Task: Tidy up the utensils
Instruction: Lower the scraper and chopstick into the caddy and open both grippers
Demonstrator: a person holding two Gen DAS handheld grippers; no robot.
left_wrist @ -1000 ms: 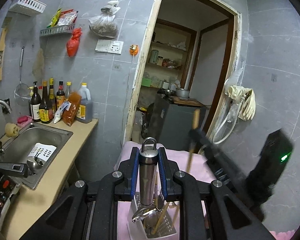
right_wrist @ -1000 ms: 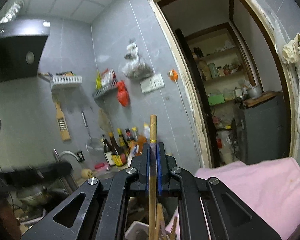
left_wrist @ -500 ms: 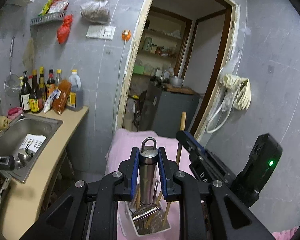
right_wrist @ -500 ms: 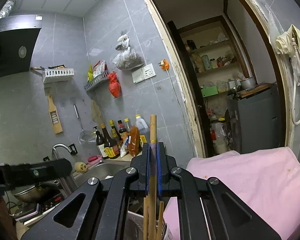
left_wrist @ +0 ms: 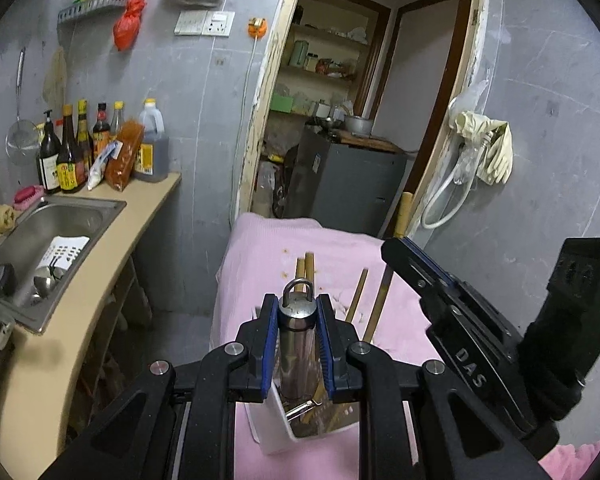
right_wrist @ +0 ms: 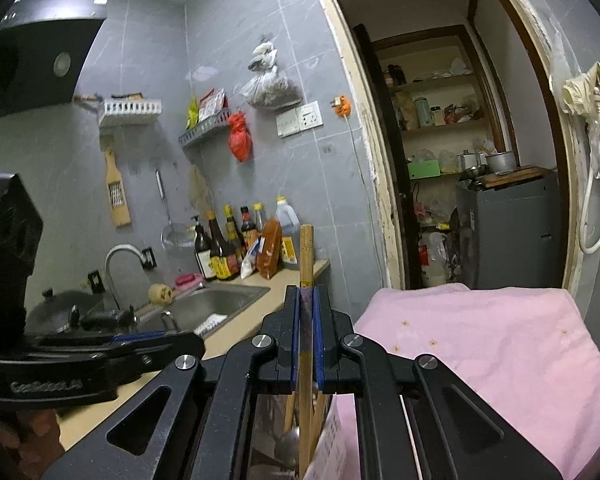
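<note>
In the left wrist view my left gripper (left_wrist: pixel 298 308) is shut on a steel utensil handle (left_wrist: pixel 297 316) with a ring on top. It stands upright, and its lower end sits inside the white slotted utensil holder (left_wrist: pixel 272 428) on the pink cloth (left_wrist: pixel 260 252). Several wooden sticks (left_wrist: pixel 356 296) lean in the holder. My right gripper (right_wrist: pixel 306 300) is shut on a wooden stick (right_wrist: pixel 306 252), held upright with its lower part down in the holder (right_wrist: pixel 332 436). The right gripper (left_wrist: pixel 428 276) comes in from the right of the holder, close beside the left one.
A steel sink (left_wrist: pixel 64 216) with a white basket is set in the beige counter (left_wrist: pixel 112 264) on the left, and sauce bottles (left_wrist: pixel 72 152) stand at the wall. Behind the pink cloth are a doorway and a grey cabinet (left_wrist: pixel 348 188). Gloves (left_wrist: pixel 488 144) hang at the right.
Both grippers have sunk toward the holder, the left tilting further down. The steel utensil and the wooden stick now reach deeper into it. Both grips are unchanged.
</note>
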